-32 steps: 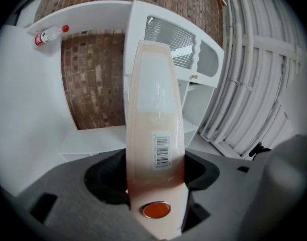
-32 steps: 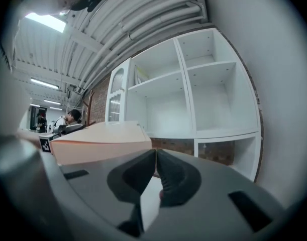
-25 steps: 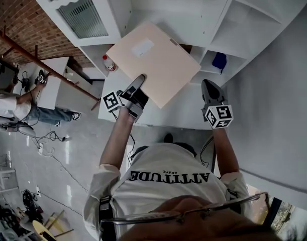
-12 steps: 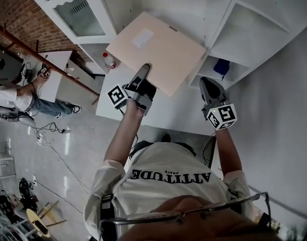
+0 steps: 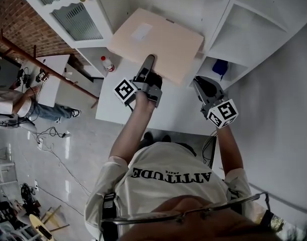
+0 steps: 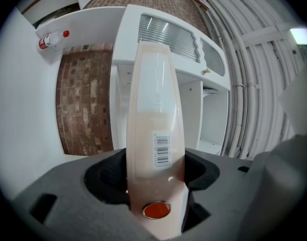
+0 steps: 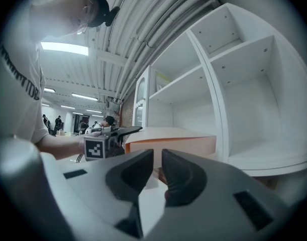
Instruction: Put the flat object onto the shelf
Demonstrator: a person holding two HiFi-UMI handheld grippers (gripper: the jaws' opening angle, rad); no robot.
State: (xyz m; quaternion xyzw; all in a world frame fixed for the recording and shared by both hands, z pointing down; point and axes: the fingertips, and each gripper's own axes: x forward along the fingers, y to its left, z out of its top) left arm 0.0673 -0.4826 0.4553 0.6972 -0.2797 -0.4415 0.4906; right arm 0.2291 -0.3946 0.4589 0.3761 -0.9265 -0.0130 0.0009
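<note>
The left gripper (image 5: 146,68) clamps the near edge of the flat object (image 5: 158,36) and holds it in the air at the shelf (image 5: 163,4) opening. The right gripper (image 5: 203,87) is almost closed and empty. Placement and release are not yet done.

My left gripper (image 5: 148,63) clamps the near edge of the flat peach box (image 5: 163,36), top jaw lying on the lid. The box is held tilted above the white counter (image 5: 178,112), its far edge toward the open bay of the white shelf unit (image 5: 221,31). My right gripper (image 5: 201,83) is just beside the box's right corner, jaws together, empty. A red-capped bottle (image 5: 107,63) sits left of the box and a blue item (image 5: 219,67) lies in a low compartment. A seated person (image 5: 12,104) is far left.
</note>
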